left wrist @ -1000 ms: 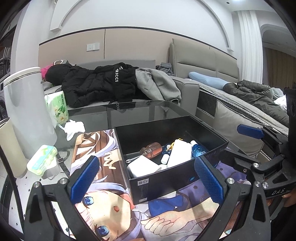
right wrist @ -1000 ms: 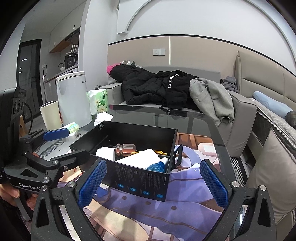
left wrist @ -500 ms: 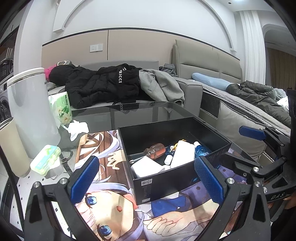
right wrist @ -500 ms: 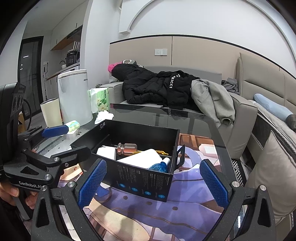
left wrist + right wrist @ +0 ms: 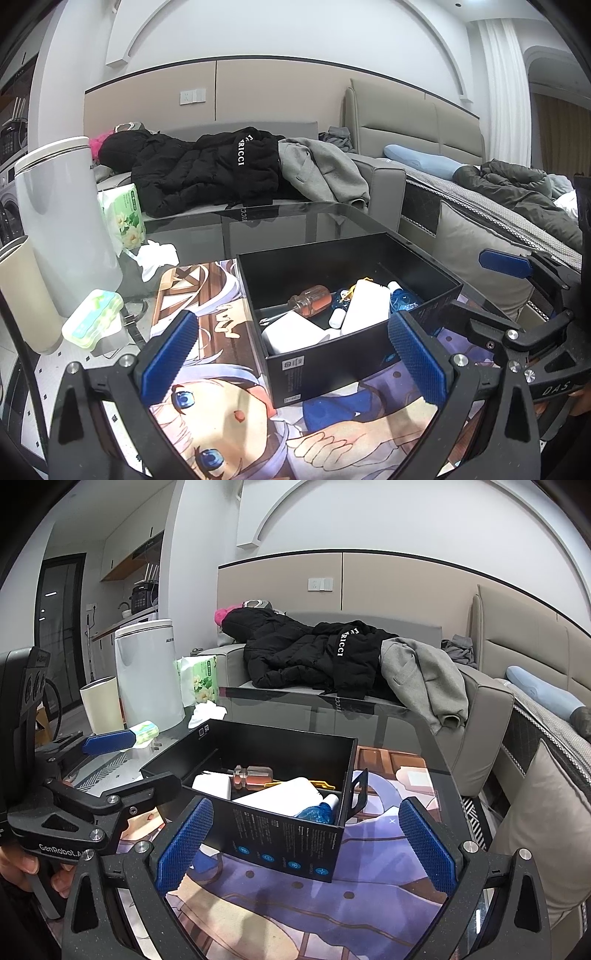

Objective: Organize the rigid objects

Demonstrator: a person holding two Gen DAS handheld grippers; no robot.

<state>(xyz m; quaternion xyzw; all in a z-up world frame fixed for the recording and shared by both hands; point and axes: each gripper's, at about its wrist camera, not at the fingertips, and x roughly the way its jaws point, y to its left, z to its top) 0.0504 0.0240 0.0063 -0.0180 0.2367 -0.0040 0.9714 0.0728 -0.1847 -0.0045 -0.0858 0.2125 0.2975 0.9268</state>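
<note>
A black open box (image 5: pixel 325 363) stands on an anime-print mat (image 5: pixel 229 410) on the glass table; it also shows in the right wrist view (image 5: pixel 280 845). Inside lie an orange-handled screwdriver (image 5: pixel 308 297), a white bottle (image 5: pixel 365 308), a white block (image 5: pixel 290 332) and a blue bottle (image 5: pixel 404 299). My left gripper (image 5: pixel 293 360) is open and empty, just short of the box's near left corner. My right gripper (image 5: pixel 304 843) is open and empty, in front of the box's right side. Each gripper appears at the edge of the other's view.
A white bin (image 5: pixel 62 221), a beige cup (image 5: pixel 22 295), a tissue pack (image 5: pixel 123 216), a crumpled tissue (image 5: pixel 157 256) and a green-white case (image 5: pixel 92 323) sit left of the mat. A sofa with a black jacket (image 5: pixel 207 173) lies behind the table.
Both grippers have drawn back and up slightly from the box; the view has shifted a little. Jaws stay open and nothing in the box has moved.
</note>
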